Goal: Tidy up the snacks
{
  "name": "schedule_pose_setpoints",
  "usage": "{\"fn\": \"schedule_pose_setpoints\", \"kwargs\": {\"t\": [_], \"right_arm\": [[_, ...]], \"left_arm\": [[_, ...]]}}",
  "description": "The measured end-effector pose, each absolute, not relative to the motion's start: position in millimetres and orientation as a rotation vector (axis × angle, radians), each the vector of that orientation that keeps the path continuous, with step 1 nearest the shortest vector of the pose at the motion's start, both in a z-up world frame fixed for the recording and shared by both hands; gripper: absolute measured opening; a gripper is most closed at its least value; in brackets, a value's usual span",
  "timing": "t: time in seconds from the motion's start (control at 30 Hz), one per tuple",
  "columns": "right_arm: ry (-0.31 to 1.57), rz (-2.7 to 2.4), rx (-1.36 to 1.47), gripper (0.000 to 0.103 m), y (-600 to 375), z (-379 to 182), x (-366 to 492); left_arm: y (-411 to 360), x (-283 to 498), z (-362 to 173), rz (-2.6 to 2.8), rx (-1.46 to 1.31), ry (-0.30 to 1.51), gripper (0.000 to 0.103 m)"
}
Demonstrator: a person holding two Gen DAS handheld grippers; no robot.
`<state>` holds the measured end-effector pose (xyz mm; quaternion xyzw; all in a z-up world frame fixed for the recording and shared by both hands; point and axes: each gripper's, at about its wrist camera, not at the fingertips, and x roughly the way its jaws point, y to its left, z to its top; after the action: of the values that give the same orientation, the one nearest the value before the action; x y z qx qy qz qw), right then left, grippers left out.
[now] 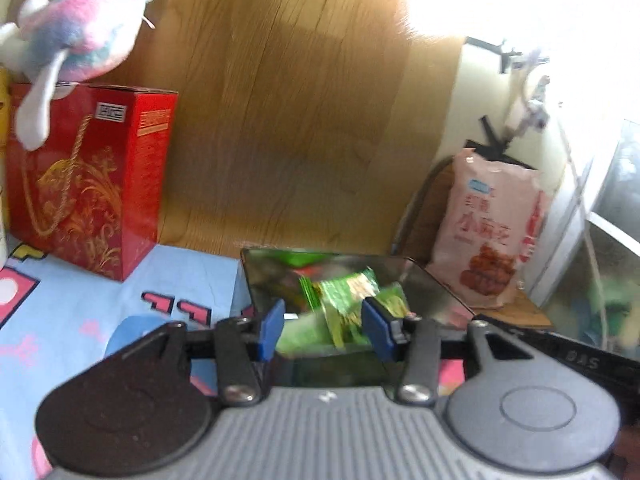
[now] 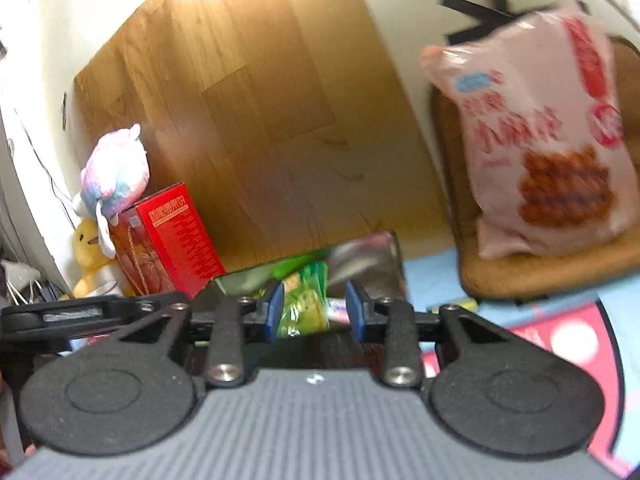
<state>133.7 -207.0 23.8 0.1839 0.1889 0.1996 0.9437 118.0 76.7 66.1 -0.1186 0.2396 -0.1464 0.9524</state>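
A shiny dark tray [image 1: 264,276] on the light blue cloth holds several green snack packets [image 1: 344,300]. My left gripper [image 1: 324,330] is open right over the tray's near edge, the packets between and just beyond its blue pads [image 1: 272,330]. In the right wrist view the tray [image 2: 372,252] and green packets [image 2: 304,304] lie just ahead of my right gripper [image 2: 316,312], which is open, with a packet between its pads. A big pink snack bag [image 1: 492,232] leans upright on a cork-coloured chair seat to the right; it also shows in the right wrist view [image 2: 548,140].
A red gift box [image 1: 88,176] stands at the left with a pink and blue plush toy [image 1: 76,28] on top. A yellow plush [image 2: 90,256] sits beside the box. A wooden board [image 1: 300,120] leans against the wall behind. The chair [image 2: 520,276] is at the right.
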Motion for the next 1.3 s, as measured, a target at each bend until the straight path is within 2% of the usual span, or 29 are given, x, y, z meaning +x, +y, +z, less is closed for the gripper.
{"fn": "schedule_pose_setpoints", "kwargs": {"t": [0.13, 0.27, 0.43, 0.57, 0.6, 0.73, 0.77, 0.8, 0.93, 1.1, 1.3], "right_arm": [[0.436, 0.395, 0.387, 0.038, -217.5, 6.4, 114.2], [0.491, 0.382, 0.407, 0.047, -222.2, -6.2, 108.2], [0.507, 0.385, 0.406, 0.050, -217.6, -12.4, 98.8], [0.482, 0.363, 0.347, 0.073, -200.7, -7.5, 105.2], [0.483, 0.357, 0.335, 0.074, -195.2, -7.1, 110.2], [0.544, 0.353, 0.340, 0.073, -184.0, -14.9, 131.4], [0.568, 0.346, 0.338, 0.064, -182.1, -18.0, 136.3], [0.595, 0.354, 0.352, 0.048, -182.5, -21.7, 141.0], [0.539, 0.358, 0.376, 0.047, -191.2, -14.9, 121.0], [0.426, 0.505, 0.226, 0.048, -187.5, -1.0, 54.6], [0.499, 0.783, 0.047, 0.048, -174.9, -19.0, -6.7]], "left_arm": [[75.3, 85.0, 47.9, -0.346, -0.269, 0.545, 0.047], [74.0, 54.3, 19.6, -0.339, -0.278, 0.623, 0.047], [74.1, 30.1, -0.3, -0.287, -0.239, 0.667, 0.046], [64.0, 16.9, -4.5, -0.240, -0.152, 0.616, 0.047], [59.9, 16.0, -4.6, -0.227, -0.126, 0.612, 0.047], [50.2, 13.1, -5.8, -0.203, -0.060, 0.605, 0.047], [50.2, 12.9, -5.7, -0.202, -0.058, 0.605, 0.047], [50.4, 12.7, -5.7, -0.203, -0.058, 0.605, 0.047], [54.9, 12.5, -5.8, -0.209, -0.077, 0.605, 0.047], [54.1, 13.1, -5.7, -0.209, -0.072, 0.605, 0.047], [53.7, 12.8, -5.6, -0.209, -0.069, 0.606, 0.047]]}}
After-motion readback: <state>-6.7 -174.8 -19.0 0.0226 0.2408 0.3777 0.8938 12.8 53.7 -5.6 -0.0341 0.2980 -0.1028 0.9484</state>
